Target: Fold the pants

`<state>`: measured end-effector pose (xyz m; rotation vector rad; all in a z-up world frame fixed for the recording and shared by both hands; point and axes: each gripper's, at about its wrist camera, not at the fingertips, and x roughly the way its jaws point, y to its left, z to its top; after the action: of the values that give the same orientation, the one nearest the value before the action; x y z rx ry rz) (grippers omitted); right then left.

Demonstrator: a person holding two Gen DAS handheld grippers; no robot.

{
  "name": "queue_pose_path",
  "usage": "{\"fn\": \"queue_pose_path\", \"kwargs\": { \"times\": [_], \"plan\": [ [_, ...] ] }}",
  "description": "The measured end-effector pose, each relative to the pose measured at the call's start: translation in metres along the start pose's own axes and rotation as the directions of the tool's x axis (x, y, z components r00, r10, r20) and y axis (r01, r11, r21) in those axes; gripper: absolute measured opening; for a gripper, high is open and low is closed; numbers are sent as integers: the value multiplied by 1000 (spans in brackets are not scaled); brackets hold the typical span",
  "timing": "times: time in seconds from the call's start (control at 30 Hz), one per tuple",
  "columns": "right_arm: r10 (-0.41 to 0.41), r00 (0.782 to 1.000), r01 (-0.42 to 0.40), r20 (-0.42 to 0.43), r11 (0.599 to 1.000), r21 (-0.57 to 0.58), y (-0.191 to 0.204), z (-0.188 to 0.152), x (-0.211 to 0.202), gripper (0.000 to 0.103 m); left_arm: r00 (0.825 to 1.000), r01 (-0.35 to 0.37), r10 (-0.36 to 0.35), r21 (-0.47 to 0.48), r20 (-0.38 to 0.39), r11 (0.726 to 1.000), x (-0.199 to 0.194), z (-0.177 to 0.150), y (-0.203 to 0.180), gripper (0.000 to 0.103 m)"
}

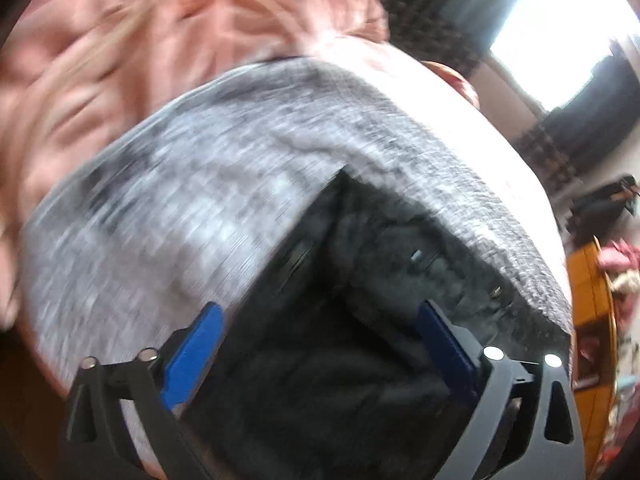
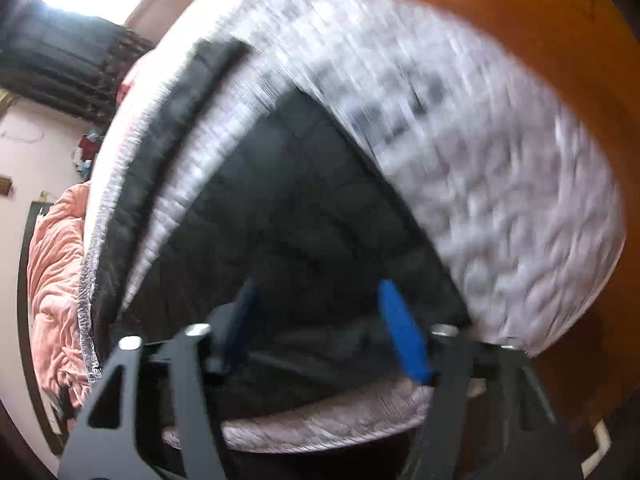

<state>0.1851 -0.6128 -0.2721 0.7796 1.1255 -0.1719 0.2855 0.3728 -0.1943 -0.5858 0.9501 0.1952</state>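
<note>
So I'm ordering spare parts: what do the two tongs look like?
Both match: left tongs and right tongs have flat blue fingers on black angular frames with triangular cut-outs and round silver bolt heads. No cables, markings or sleeves show.

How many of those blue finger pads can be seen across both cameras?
4. Left gripper's pads: one at lower left, one at lower right. Right gripper's: a shadowed one left, a bright one right. None seem hidden.
</note>
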Motion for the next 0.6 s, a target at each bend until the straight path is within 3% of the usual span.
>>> {"fn": "queue_pose_path", "kwargs": {
  "times": [0.13, 0.27, 0.47, 0.6],
  "plan": [
    [110, 994, -109, 6, 993, -51, 39, 42, -7, 81, 991, 59, -55, 30, -119, 998, 62, 57, -19, 99],
    [122, 992, -123, -15, 987, -101, 76, 83, 17, 82, 981, 38, -27, 50, -192, 998, 123, 91, -26, 99],
    [160, 984, -173, -84, 965, -196, 143, 138, 69, 82, 954, 39, 3, 136, -300, 990, 184, 103, -33, 99],
    [177, 976, -204, -127, 948, -247, 182, 183, 98, 84, 944, 48, 14, 179, -330, 983, 196, 101, -32, 96]
  ]
}}
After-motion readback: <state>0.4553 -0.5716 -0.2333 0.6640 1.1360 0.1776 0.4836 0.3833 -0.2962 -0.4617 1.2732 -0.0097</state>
